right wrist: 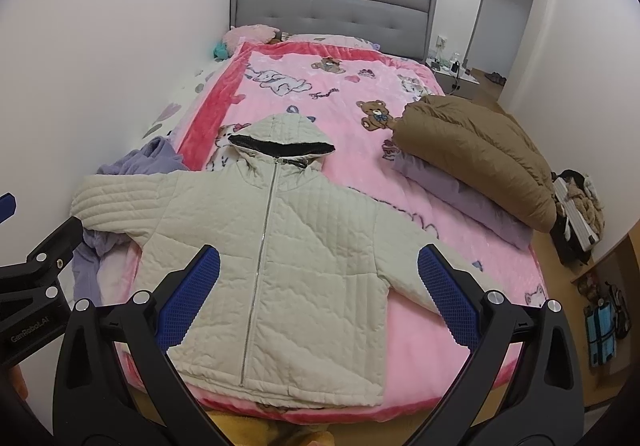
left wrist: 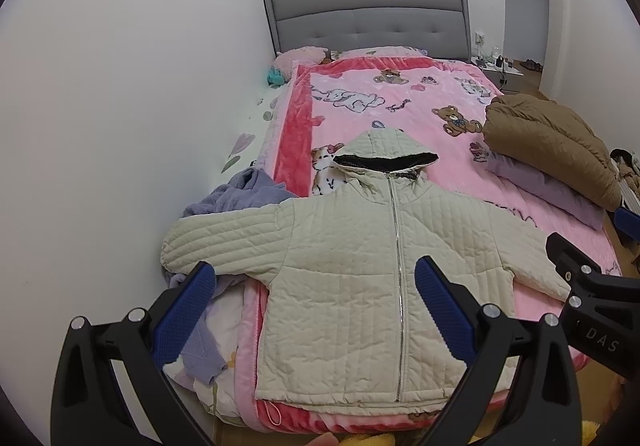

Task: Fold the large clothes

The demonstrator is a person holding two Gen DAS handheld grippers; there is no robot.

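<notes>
Left claw point(left wrist: 316, 310): blue-padded fingers spread wide apart, nothing between them, hovering above the hem end of the jacket. Right claw point(right wrist: 320, 296): likewise spread and empty, poised over the jacket's lower right panel.

Cream quilted hooded jacket point(left wrist: 360, 286): lies face up and zipped at the foot of the bed point(right wrist: 500, 266), on the pink cartoon-print blanket point(left wrist: 420, 98). Hood points toward the grey headboard point(left wrist: 368, 18); both sleeves stretch out sideways. The left-side sleeve cuff point(left wrist: 180, 246) rests over a lavender knit garment point(left wrist: 240, 194); the right-side sleeve point(right wrist: 412, 266) runs down toward the bed's edge.

Brown padded coat point(right wrist: 480, 150): bundled on a lilac pillow point(right wrist: 472, 206), well apart from the jacket.

Handling note, judged: no fold is begun yet; the sleeves come first. Each claw should close on its own cuff, pinching both layers of the quilting, then carry the sleeve across the chest so it lies flat beside the zip. The left cuff wants lifting clear of the lavender knit, lest that cloth be caught in the pinch. Padded fabric springs back, so press folds down.
</notes>
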